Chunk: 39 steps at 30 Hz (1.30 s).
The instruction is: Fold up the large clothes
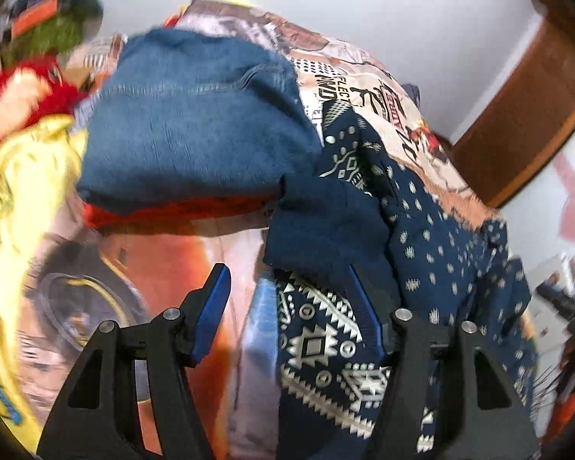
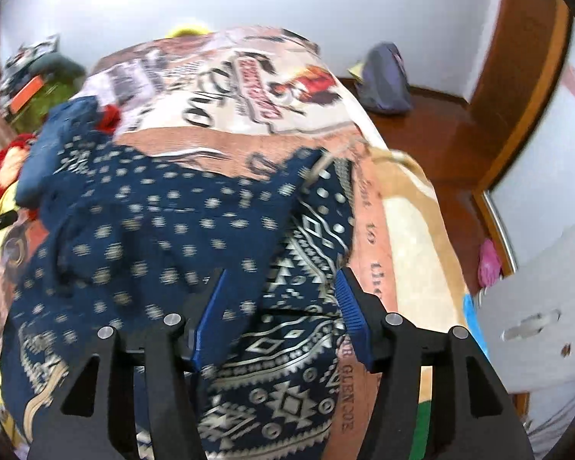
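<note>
A navy garment with white dots and geometric bands [image 2: 153, 230] lies rumpled on a printed bed cover [image 2: 218, 88]. It also shows in the left wrist view [image 1: 433, 237]. My right gripper [image 2: 281, 295] is open, its blue-padded fingers just over the garment's patterned band. My left gripper [image 1: 287, 291] is open above the garment's left edge; its right finger [image 1: 364, 306] is at the cloth, nothing clamped. A folded blue denim piece [image 1: 195, 122] sits on an orange item beyond the left gripper.
A yellow garment [image 1: 27, 199] and a red plush item [image 1: 23, 96] lie at the left. A wooden floor [image 2: 441, 142] with a grey bag [image 2: 385, 76] is to the right of the bed. A white box [image 2: 544, 299] stands at the right.
</note>
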Motion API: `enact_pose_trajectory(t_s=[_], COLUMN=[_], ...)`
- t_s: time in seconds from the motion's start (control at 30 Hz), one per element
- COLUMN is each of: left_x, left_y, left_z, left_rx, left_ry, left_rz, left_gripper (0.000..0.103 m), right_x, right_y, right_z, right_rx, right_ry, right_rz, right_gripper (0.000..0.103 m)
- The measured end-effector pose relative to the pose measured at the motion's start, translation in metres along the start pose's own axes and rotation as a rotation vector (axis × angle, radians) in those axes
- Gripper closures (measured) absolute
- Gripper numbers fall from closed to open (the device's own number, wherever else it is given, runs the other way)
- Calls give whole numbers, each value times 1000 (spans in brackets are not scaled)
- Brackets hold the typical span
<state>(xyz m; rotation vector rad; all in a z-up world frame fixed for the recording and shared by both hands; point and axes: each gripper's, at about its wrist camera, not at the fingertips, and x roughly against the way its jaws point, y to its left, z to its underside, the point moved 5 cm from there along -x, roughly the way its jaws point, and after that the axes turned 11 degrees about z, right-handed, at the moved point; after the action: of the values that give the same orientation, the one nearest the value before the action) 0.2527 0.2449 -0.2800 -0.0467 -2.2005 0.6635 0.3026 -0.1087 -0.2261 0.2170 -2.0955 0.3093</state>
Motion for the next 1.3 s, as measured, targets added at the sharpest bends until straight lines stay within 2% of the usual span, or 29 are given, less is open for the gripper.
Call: enact_pose_trajectory(t_s=[0.1,0.2,0.3,0.43,0.6,0.7,0.83,0.9,0.97,1.0,1.03,1.13,1.2,1.3], left_x=[-19,-40,-56,-73,-91,-101,-109,-111,-106,-105,-103,-93,-84,-70], left_y=[13,16,13,11,14,16,12,8,3,-1,-8,-24,-38,-54], left_z=[-3,-7,-14,-25,-33,-36,-40,-38,-36,-36,-34,-31,-31,-32], left_rx=[74,119,111,89,108,123,116,123,93,74,59,-3,-63,-96], left_ry=[12,38,56,63,77,82,77,76,71,74,93,110,114,99], left_rz=[35,90,117,155,224,252,264,253,235,229,235,201,164,143], left_gripper=[42,42,42,42,42,42,42,42,52,63,74,83,86,89], right_x=[-25,-44,-58,-78,-94,-101,-108,-111,-112,-114,-114,-102,-82,-55], right_y=[-8,-13,-21,-31,-39,-35,-30,-28,-26,-25,-24,-23,-21,-18], right_z=[5,7,5,-1,-7,-13,-22,-26,-29,-30,-30,-36,-43,-55], right_rx=[-86,-135,-194,-285,-360,-359,-336,-333,-323,-321,-327,-309,-290,-263], right_ry=[73,125,151,185,175,174,165,162,166,179,191,154,96,22], right_rz=[-63,-82,-92,-167,-237,-262,-260,-254,-246,-258,-281,-279,-280,-270], right_gripper=[50,50,50,50,50,47,48,53,71,83,86,91,91,92])
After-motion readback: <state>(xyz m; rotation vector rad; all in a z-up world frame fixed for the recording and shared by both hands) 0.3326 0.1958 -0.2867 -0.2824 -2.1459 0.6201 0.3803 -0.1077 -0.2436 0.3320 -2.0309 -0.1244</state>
